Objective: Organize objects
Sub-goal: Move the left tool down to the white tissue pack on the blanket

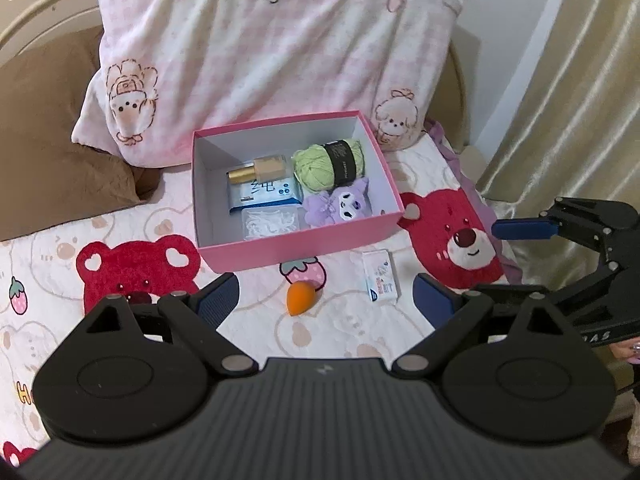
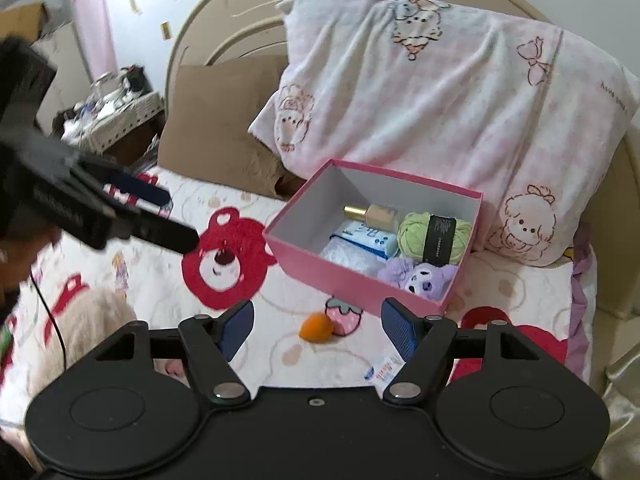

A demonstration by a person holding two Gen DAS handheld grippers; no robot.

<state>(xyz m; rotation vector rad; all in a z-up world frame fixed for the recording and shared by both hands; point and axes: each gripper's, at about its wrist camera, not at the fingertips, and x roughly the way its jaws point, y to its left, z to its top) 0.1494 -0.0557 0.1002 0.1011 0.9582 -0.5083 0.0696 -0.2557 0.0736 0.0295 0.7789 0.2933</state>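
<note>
The pink box [image 1: 298,250] holds a bottle [image 1: 260,170], green yarn [image 1: 316,164], wipes [image 1: 264,196] and a purple toy [image 1: 340,206]. The orange sponge [image 1: 299,298] lies at its 6 o'clock. Left gripper [image 1: 326,300] and right gripper [image 2: 318,328] gape wide, holding nothing

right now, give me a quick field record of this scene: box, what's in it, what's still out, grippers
surface: bed sheet with bear print
box: pink box, open, in front of the pillow
in box: gold-capped bottle, green yarn, blue wipes pack, clear packet, purple plush
still out: orange sponge, small white packet
left gripper: open, empty
right gripper: open, empty
</note>
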